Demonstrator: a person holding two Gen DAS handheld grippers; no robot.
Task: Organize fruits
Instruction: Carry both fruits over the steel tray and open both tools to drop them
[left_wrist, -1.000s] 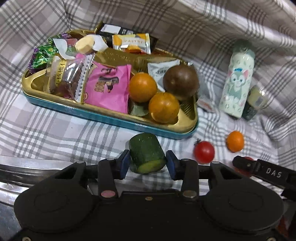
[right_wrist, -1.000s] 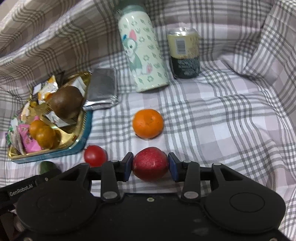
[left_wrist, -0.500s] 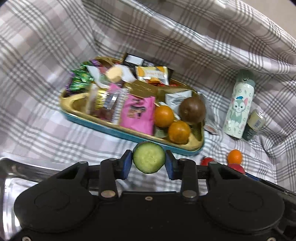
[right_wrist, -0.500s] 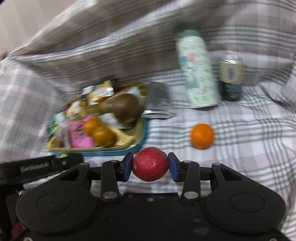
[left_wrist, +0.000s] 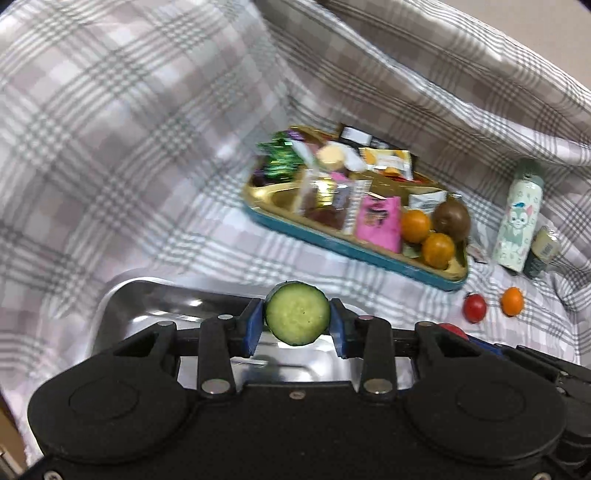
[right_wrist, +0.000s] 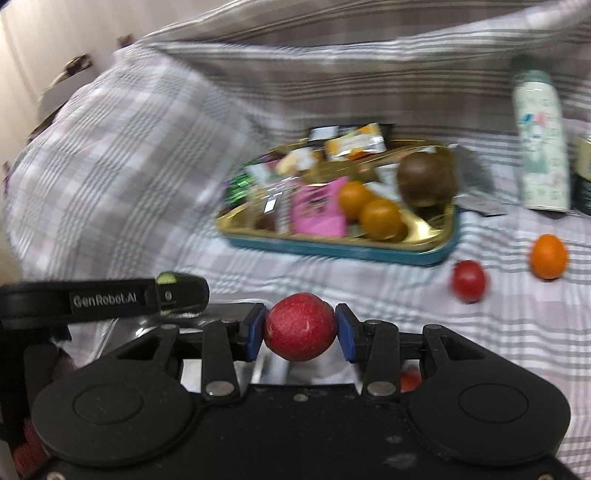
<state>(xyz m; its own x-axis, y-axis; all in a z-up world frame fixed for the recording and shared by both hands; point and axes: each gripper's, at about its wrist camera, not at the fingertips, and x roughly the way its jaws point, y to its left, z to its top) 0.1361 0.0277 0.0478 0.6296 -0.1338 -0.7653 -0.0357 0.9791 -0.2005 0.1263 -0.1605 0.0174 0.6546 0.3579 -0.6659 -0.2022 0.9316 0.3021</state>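
Now my left gripper (left_wrist: 297, 325) pinches the cucumber piece (left_wrist: 297, 318) and my right gripper (right_wrist: 300, 328) squeezes the red plum (right_wrist: 300, 326), so either could slip out and roll off the steel tray (left_wrist: 155, 299).

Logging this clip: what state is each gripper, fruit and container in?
left gripper: shut on cucumber piece
right gripper: shut on red fruit
steel tray: under cucumber piece
gold tray: holds snacks, fruit
tomato, orange: loose on cloth
bottle: upright

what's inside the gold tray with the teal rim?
The gold tray with the teal rim holds wrapped snack packets, two small orange fruits and a round brown fruit. Packets cover most of its floor; anything beneath is hidden.
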